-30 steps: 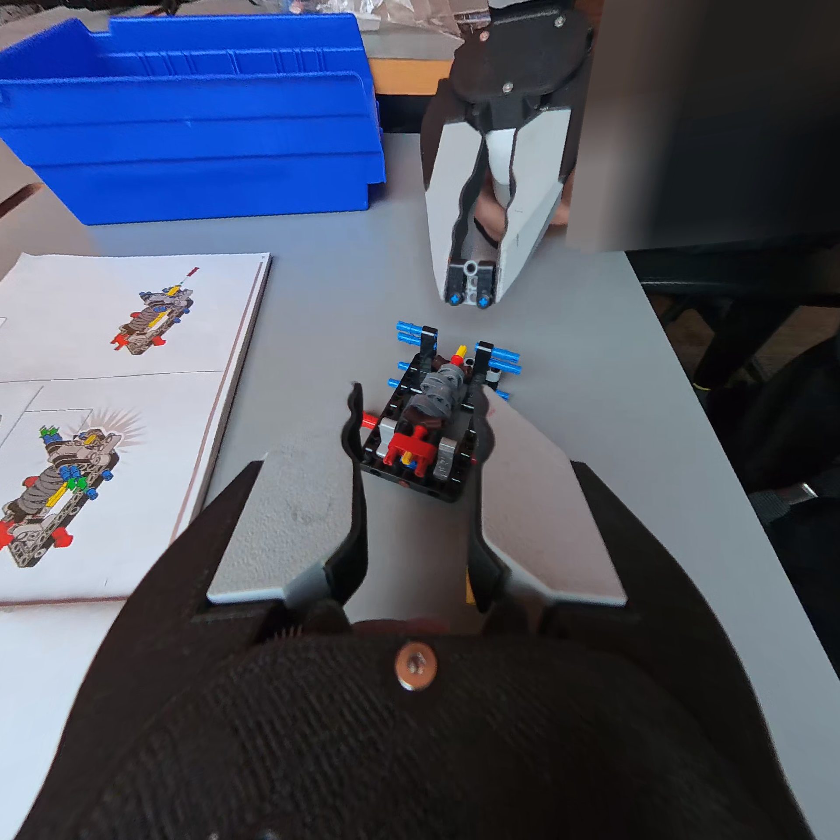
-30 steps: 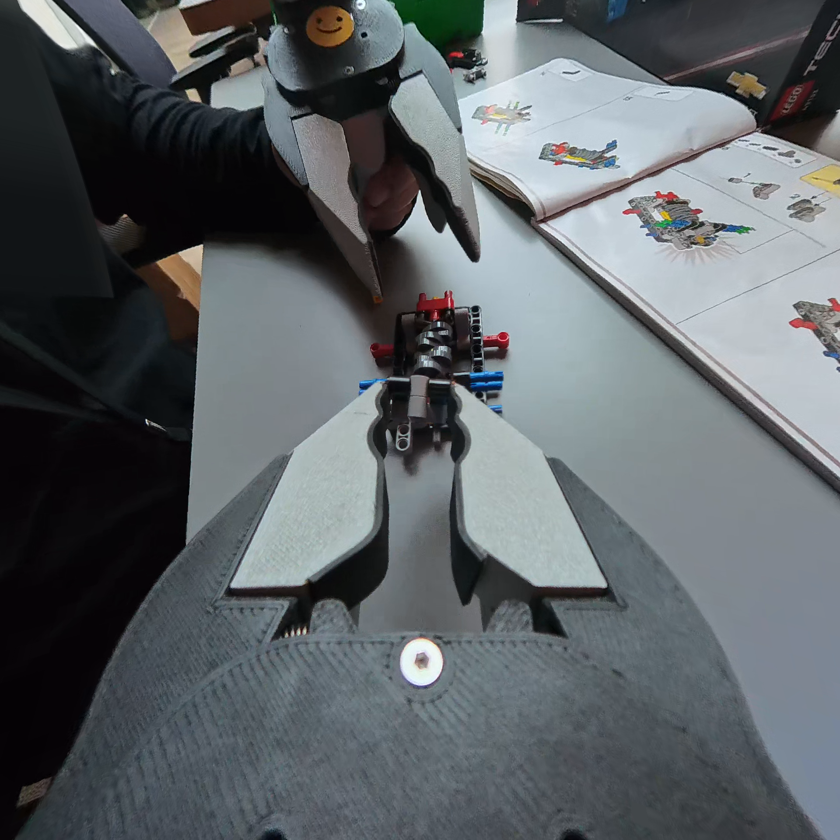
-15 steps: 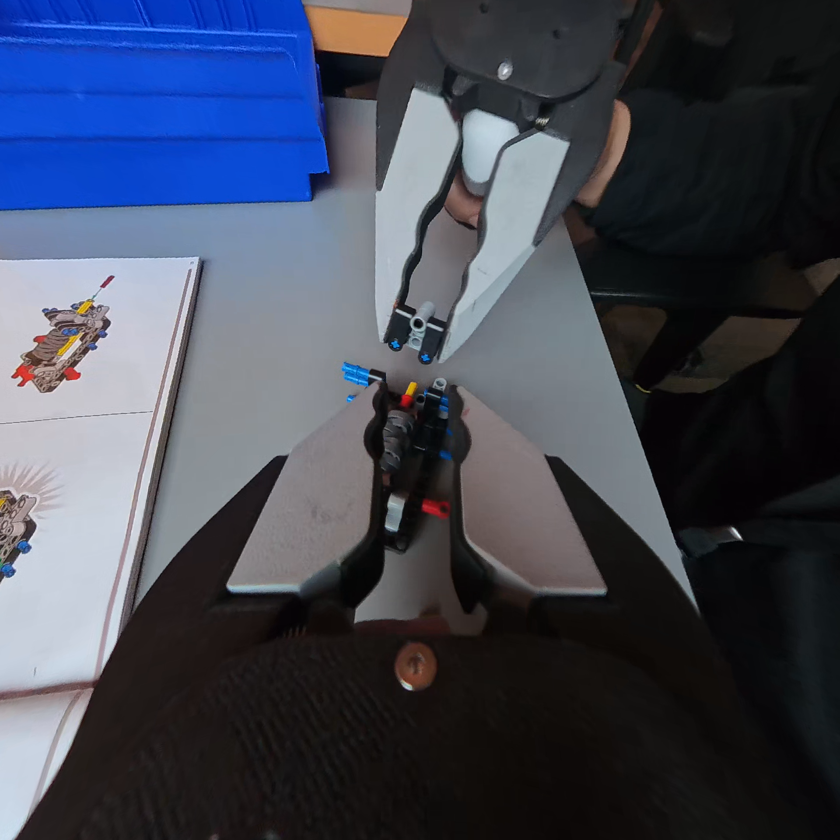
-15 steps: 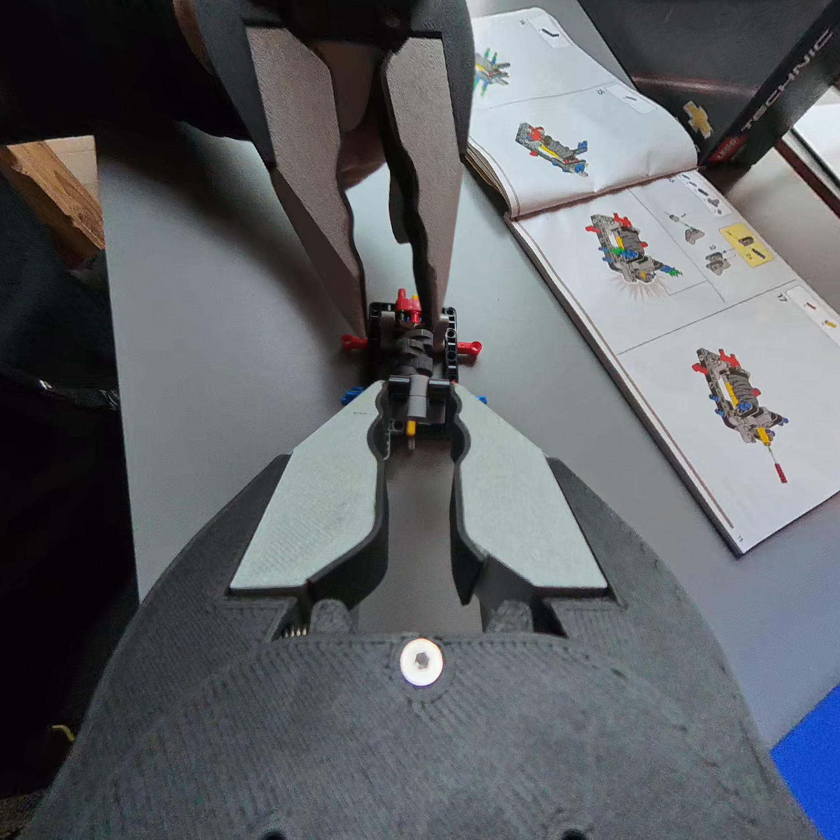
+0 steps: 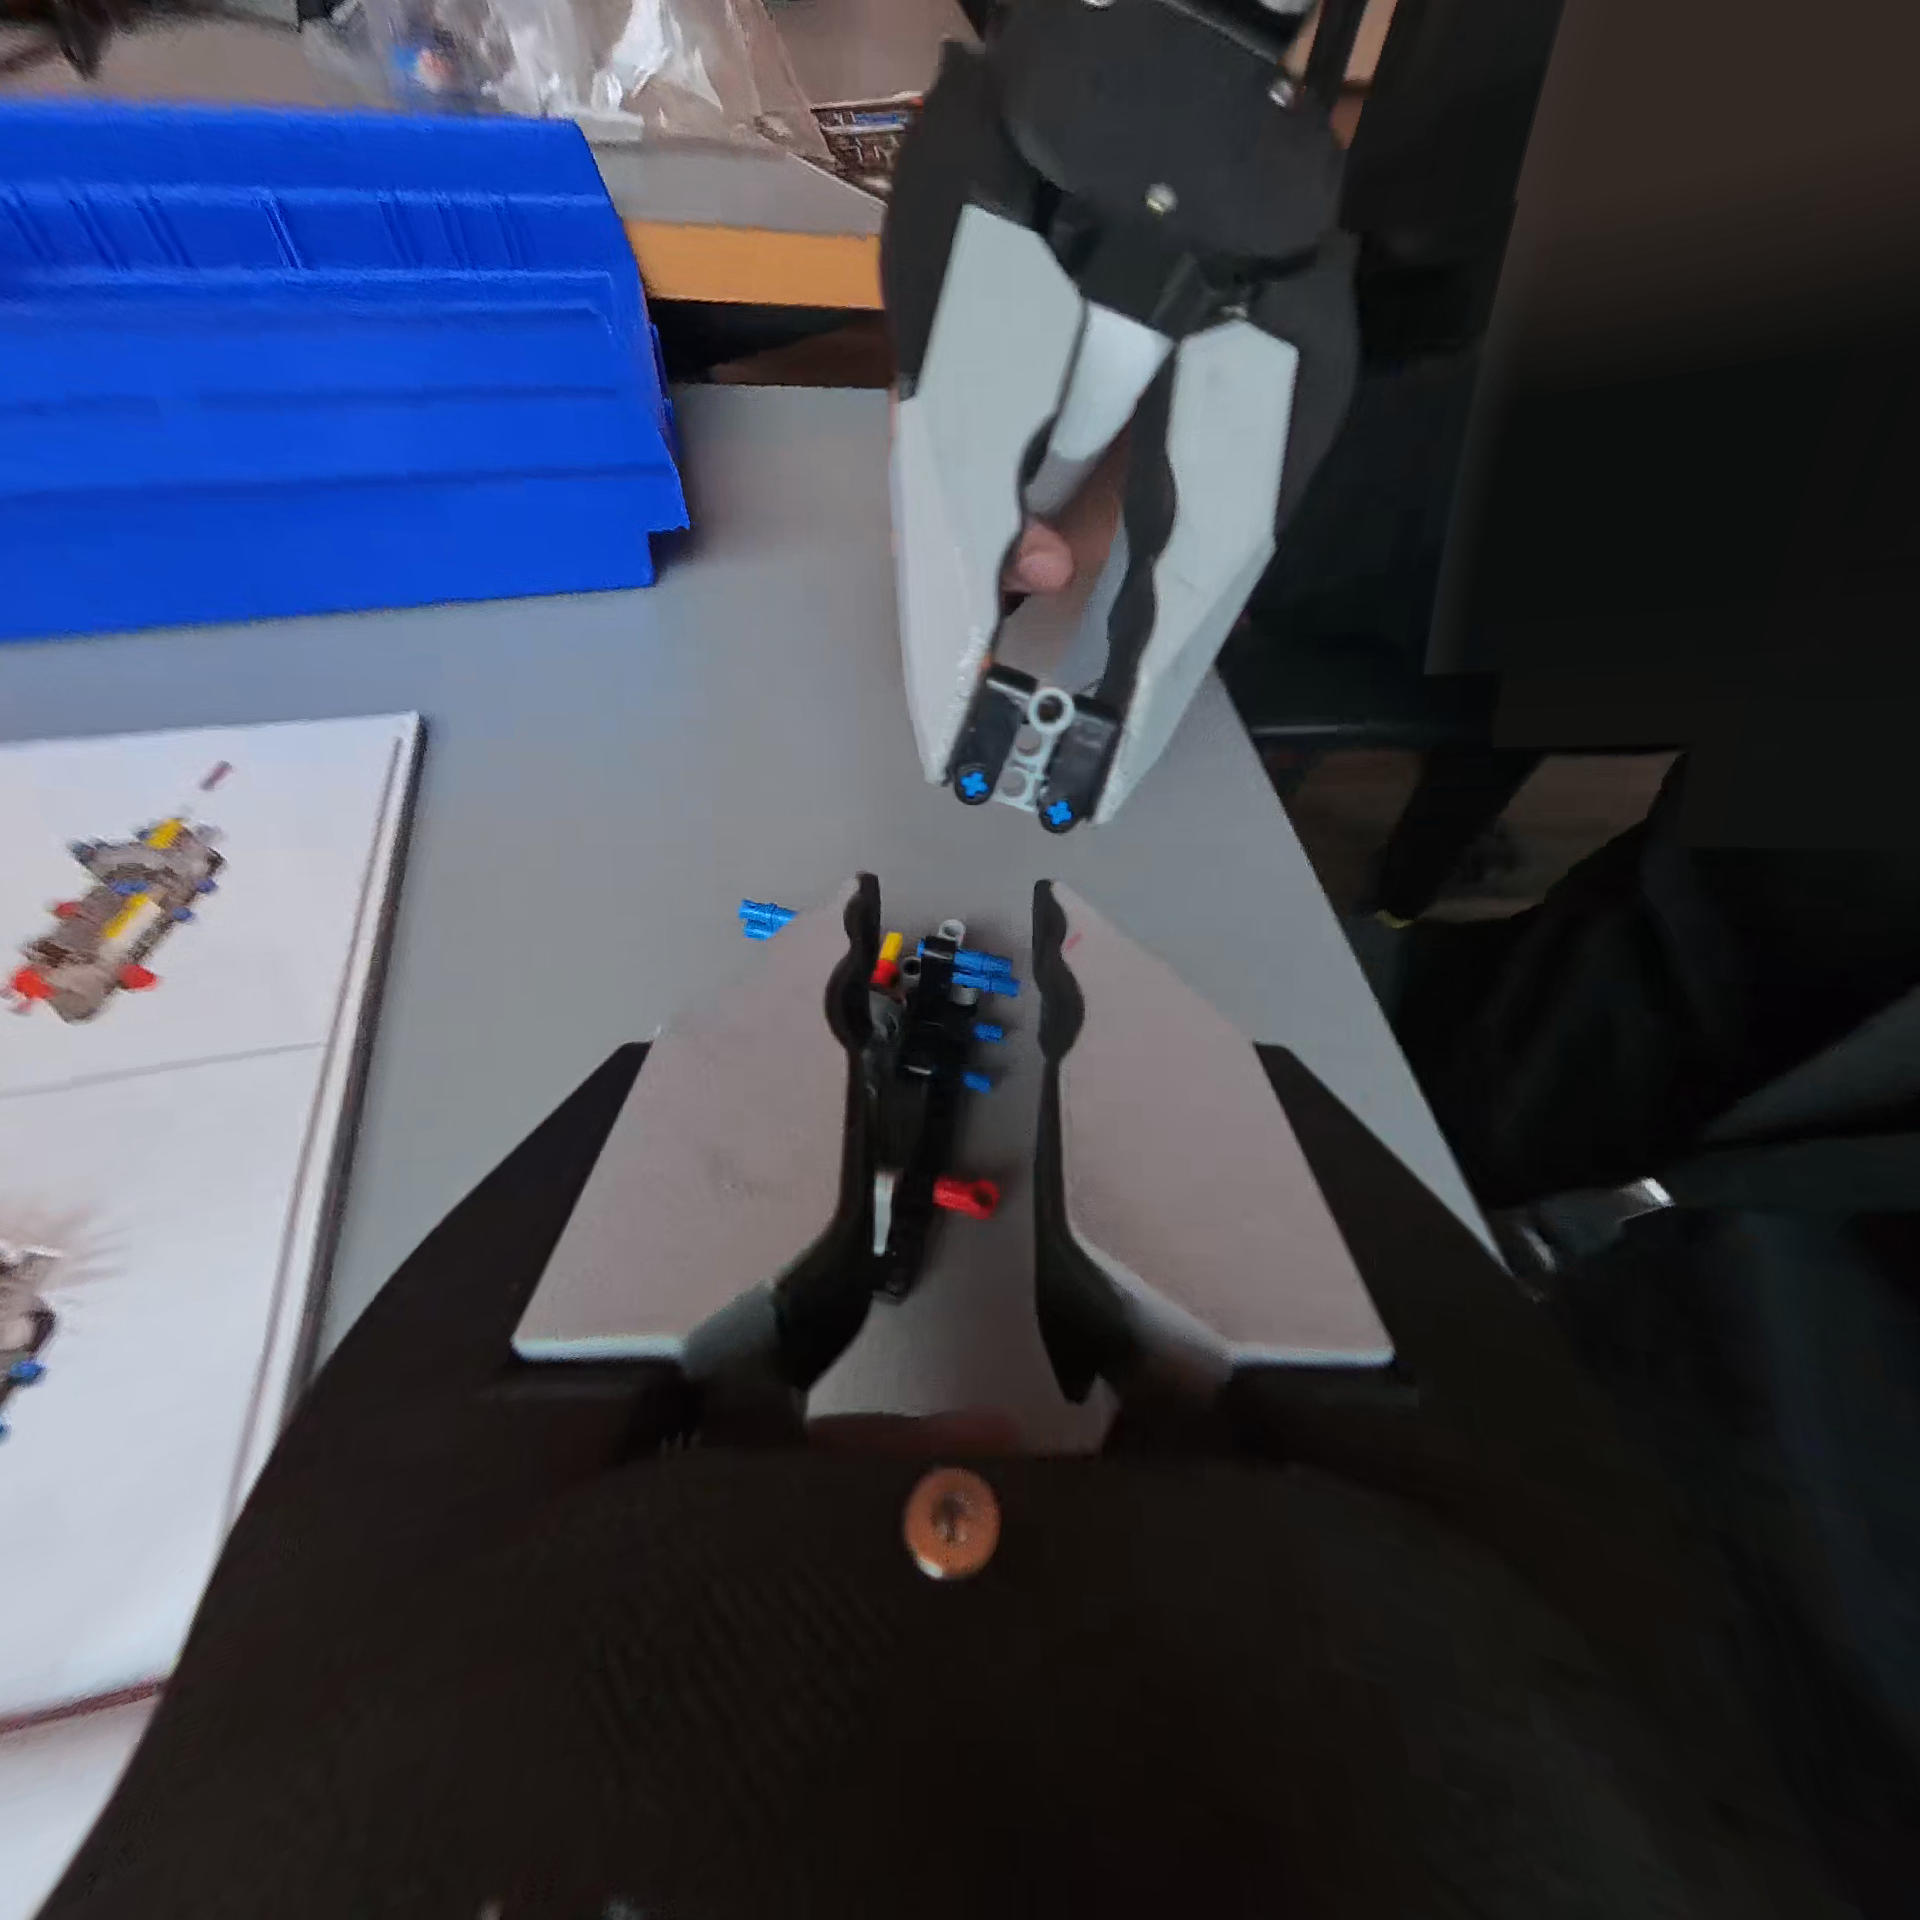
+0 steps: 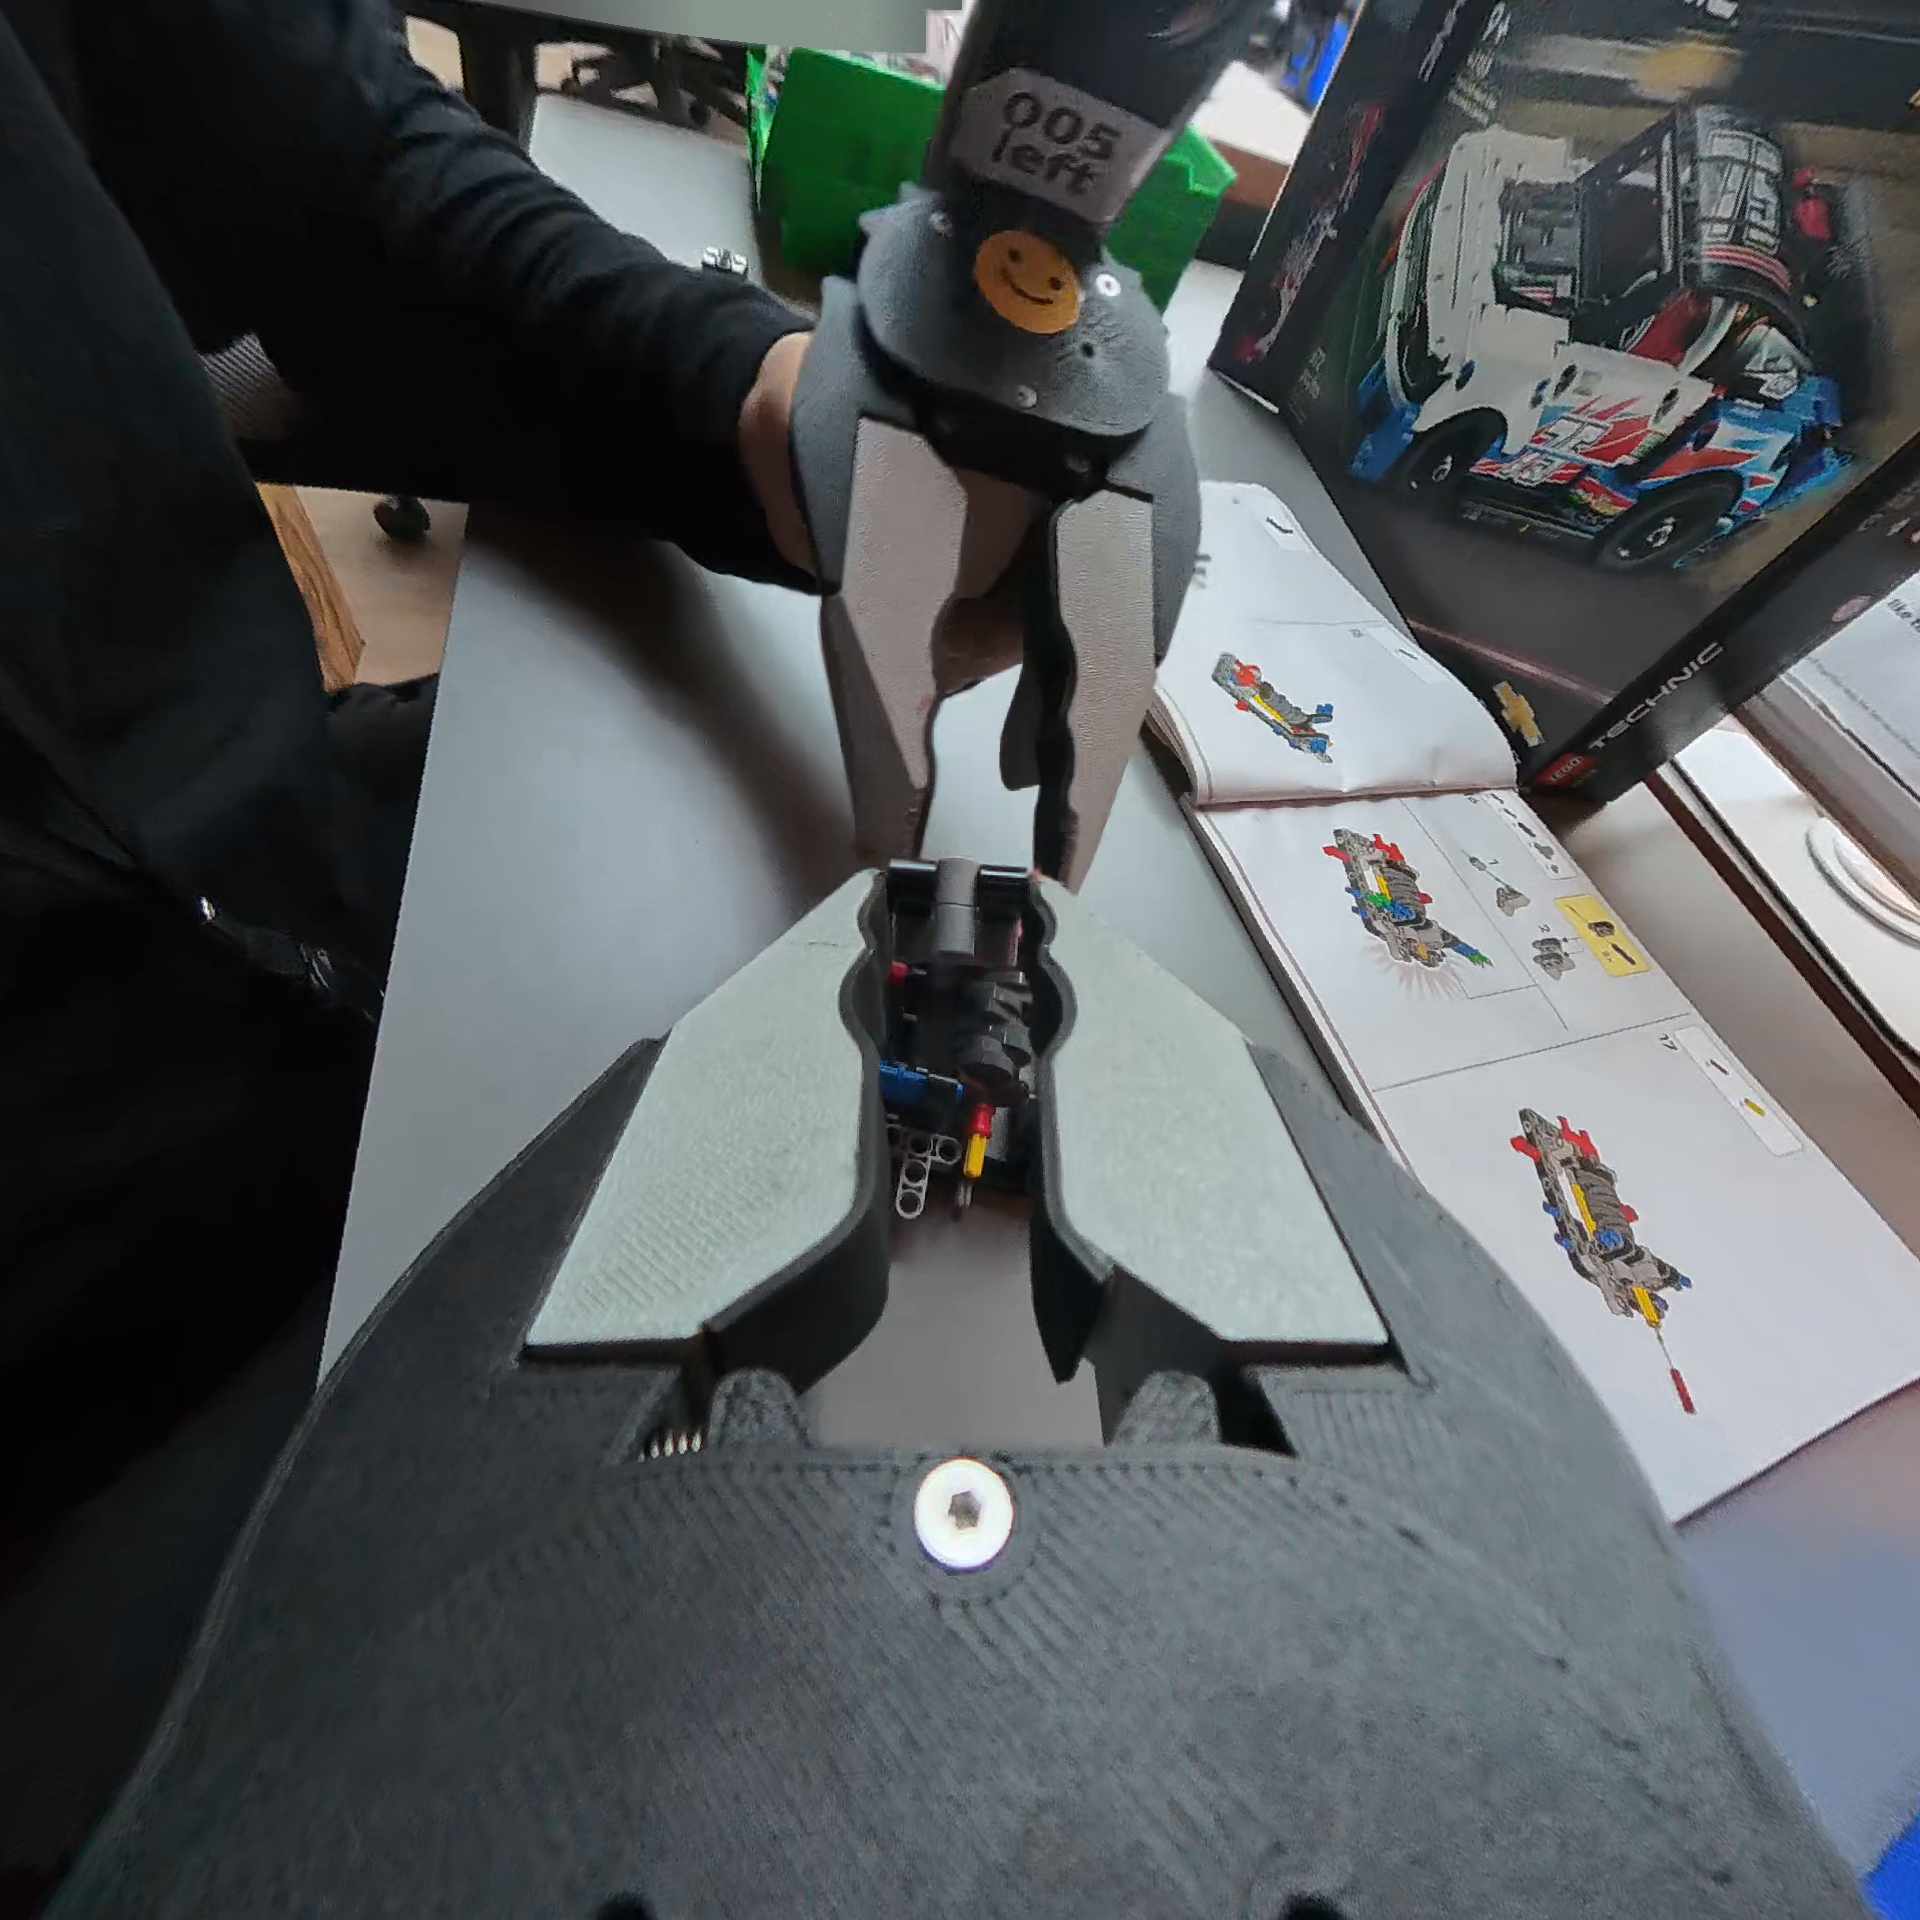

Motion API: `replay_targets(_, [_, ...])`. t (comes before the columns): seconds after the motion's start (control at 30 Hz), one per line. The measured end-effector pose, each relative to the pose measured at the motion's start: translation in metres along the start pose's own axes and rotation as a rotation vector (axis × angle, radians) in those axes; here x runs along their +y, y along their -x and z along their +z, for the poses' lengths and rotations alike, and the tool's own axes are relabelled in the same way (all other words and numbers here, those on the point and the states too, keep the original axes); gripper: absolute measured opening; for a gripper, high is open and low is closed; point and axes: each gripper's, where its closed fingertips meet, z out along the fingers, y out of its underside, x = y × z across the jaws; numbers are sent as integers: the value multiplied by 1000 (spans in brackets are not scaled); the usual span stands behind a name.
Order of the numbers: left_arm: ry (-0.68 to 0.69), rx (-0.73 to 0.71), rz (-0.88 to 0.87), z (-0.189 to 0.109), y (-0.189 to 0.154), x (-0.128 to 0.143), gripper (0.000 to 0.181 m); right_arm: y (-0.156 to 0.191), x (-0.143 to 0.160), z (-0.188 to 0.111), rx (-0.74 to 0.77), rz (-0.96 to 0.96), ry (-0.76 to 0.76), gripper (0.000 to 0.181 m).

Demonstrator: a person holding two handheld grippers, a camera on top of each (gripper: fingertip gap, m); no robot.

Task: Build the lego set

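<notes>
One small piece (image 6: 956,904) now hangs over the assembly (image 6: 966,1049).

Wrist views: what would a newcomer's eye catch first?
The two grippers meeting tip to tip at centre: the left gripper holds the half-built lego assembly, the right gripper a small grey-and-black piece with blue pins. Next, the blue bin, upper left in the left view, and the racing-car box, upper right in the right.

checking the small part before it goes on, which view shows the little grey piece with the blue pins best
The left wrist view: the grey piece with blue pins faces the camera, pinched at the tips of the right gripper. The right wrist view shows only its dark top edge at the fingertips; no blue pins visible.
</notes>
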Motion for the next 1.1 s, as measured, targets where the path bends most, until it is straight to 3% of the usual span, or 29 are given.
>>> replay_targets(0.23, [-37,-44,96,1,-7,-3,27,1,0,4,-48,44,-93,22])
replay_targets(0.7, [-70,38,30,2,-12,0,19,7,0,5,-105,31,-171,21])
replay_targets(0.87, [-117,126,1,3,-26,-7,22,12,-9,-1,-138,37,-268,21])
replay_targets(1.1, [-203,254,-146,-8,-28,-17,24,17,-12,3,-121,-44,-265,21])
